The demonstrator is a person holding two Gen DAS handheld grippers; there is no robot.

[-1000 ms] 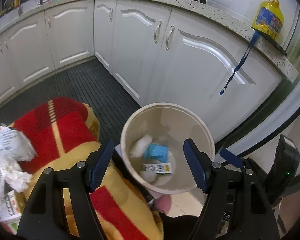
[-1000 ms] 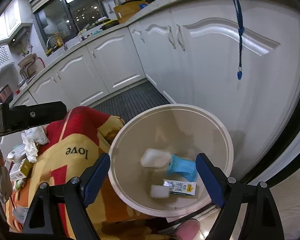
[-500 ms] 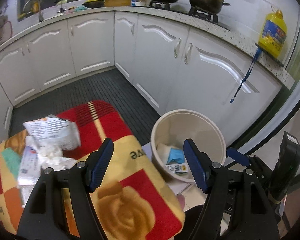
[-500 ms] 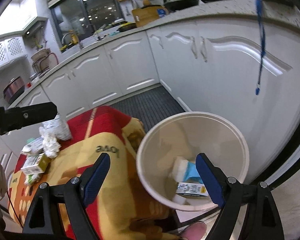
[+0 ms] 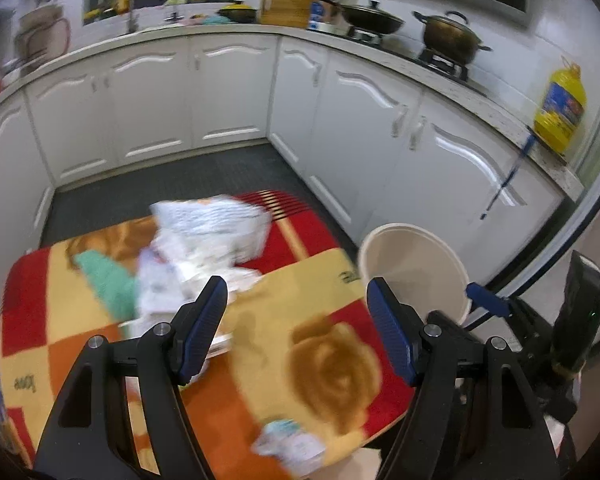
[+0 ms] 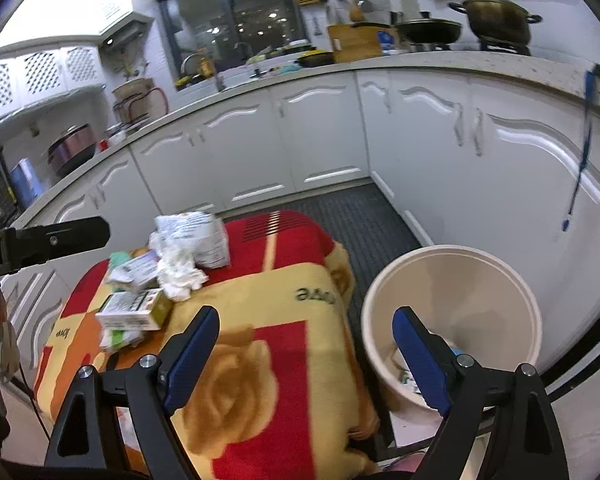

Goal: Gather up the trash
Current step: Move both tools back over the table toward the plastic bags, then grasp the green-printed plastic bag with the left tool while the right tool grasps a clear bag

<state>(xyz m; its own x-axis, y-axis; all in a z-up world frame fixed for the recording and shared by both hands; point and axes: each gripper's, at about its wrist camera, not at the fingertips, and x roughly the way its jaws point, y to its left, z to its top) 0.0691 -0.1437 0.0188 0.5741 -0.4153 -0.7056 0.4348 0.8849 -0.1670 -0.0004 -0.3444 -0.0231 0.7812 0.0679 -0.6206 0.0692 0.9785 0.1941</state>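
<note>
Trash, a loose heap of crumpled white tissue (image 6: 180, 276), white printed wrappers (image 6: 198, 236) and a small green-and-white printed carton (image 6: 134, 312), lies at the far left of a surface draped in a red, yellow and orange rose-patterned blanket (image 6: 284, 300). In the left wrist view the same heap (image 5: 204, 248) is blurred, and one more crumpled white-and-blue wrapper (image 5: 290, 446) sits alone at the near edge of the blanket (image 5: 292, 320). Just right of the surface, on the floor, stands a round beige plastic bin (image 6: 452, 272), open at the top, with a few scraps visible low inside it in the right wrist view; the left wrist view shows the bin's (image 5: 414, 256) rim and inner wall only. The left gripper (image 5: 298, 330) hovers over the blanket with its blue-padded fingers (image 5: 204, 326) wide apart and nothing between them. The right gripper (image 6: 306, 358) likewise has its blue-padded fingers (image 6: 190, 354) spread wide and empty, the right one in front of the bin's near wall. White kitchen cabinets (image 6: 320, 140) curve around the far side, above a dark ribbed floor mat (image 6: 356, 216)
</note>
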